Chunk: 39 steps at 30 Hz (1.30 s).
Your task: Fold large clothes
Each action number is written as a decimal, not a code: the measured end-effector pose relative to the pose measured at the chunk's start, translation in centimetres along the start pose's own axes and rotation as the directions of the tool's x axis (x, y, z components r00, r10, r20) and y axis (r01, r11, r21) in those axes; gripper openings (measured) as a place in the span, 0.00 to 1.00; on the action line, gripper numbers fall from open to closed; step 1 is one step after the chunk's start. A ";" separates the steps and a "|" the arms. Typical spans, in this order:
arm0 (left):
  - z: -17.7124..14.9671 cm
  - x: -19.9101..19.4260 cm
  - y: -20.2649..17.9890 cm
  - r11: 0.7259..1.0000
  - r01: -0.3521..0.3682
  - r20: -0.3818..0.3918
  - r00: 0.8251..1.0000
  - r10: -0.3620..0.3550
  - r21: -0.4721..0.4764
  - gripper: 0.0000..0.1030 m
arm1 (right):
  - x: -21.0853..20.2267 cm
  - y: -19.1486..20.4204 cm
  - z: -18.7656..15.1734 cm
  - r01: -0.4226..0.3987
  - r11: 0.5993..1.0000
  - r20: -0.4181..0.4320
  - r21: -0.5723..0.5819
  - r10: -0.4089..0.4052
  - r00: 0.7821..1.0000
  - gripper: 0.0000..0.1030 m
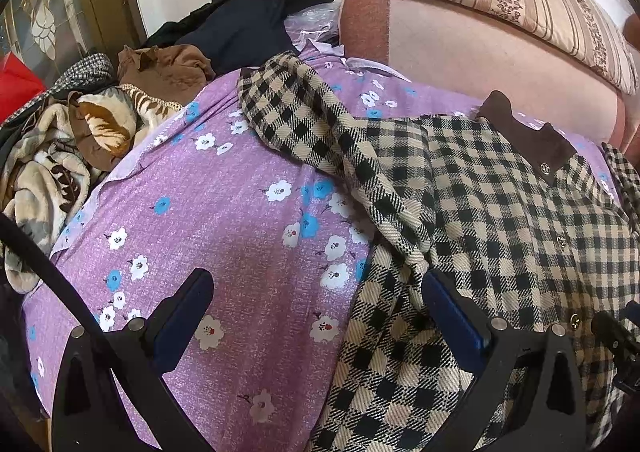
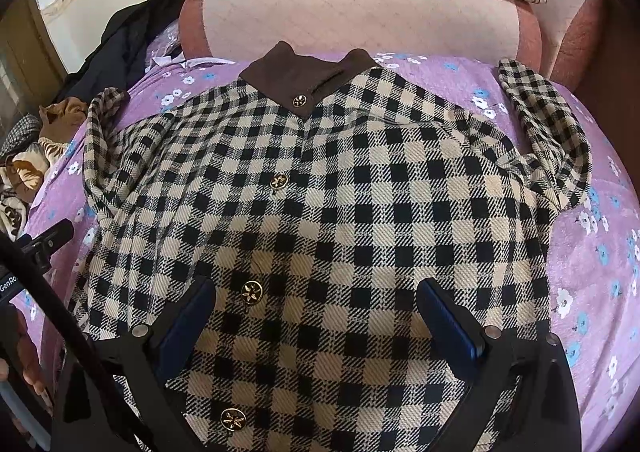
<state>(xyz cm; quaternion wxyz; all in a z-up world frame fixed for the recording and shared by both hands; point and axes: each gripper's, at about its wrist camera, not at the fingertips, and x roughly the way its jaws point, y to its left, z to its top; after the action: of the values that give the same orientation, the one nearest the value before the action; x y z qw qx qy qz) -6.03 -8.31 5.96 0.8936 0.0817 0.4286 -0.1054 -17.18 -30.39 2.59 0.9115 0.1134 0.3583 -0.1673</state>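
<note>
Both tongs, left [image 1: 316,312] and right [image 2: 316,316], share black frames, blue pads, silver screws; black cable beside each.

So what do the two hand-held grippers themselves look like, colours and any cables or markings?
Both look alike: the left hand-held gripper and right hand-held gripper have black angular frames, each with two fingers lined with dark blue pads and round silver bolts at the joints. A black cable crosses the left one's view. In the right view, the other unit carries white lettering, partly cut off.

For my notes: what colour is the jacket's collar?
Dark brown collar, clearest in right wrist view.
</note>
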 end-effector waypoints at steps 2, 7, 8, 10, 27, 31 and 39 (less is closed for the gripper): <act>0.4 0.2 0.4 1.000 0.022 -0.017 1.000 -0.022 -0.019 1.00 | 0.0 0.0 0.0 -0.005 1.000 -0.003 -0.004 0.004 1.000 0.99; 3.0 0.9 2.2 0.993 0.069 -0.059 0.995 -0.075 -0.095 1.00 | 0.2 0.0 0.0 -0.011 1.000 -0.015 -0.009 0.011 1.000 0.99; 3.7 1.1 2.5 0.992 0.067 -0.064 0.995 -0.074 -0.108 1.00 | 0.2 -0.1 -0.1 -0.014 1.000 -0.016 -0.007 0.014 1.000 0.99; 4.9 1.5 3.2 0.989 0.063 -0.060 0.996 -0.072 -0.135 1.00 | 0.1 -0.2 -0.1 -0.018 1.000 -0.019 -0.002 0.018 1.000 0.99; 17.7 12.3 3.7 0.976 -0.164 -0.070 0.985 0.156 -0.142 1.00 | 2.0 -0.5 -0.1 -0.066 0.997 -0.089 0.033 0.068 0.994 0.99; 18.0 14.0 4.2 0.972 -0.168 -0.079 0.984 0.156 -0.166 1.00 | 2.2 -0.7 0.1 -0.063 0.998 -0.092 0.029 0.066 0.994 0.99; 17.7 16.7 5.4 0.972 -0.124 -0.106 0.989 0.105 -0.199 0.37 | 2.8 -0.9 0.0 -0.063 0.997 -0.104 0.034 0.067 0.992 0.99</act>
<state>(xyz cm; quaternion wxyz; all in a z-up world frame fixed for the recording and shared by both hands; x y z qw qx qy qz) 18.77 -9.27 4.15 0.8805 0.0187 0.4736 -0.0050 -15.61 -31.80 0.61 0.8945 0.1478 0.3993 -0.1368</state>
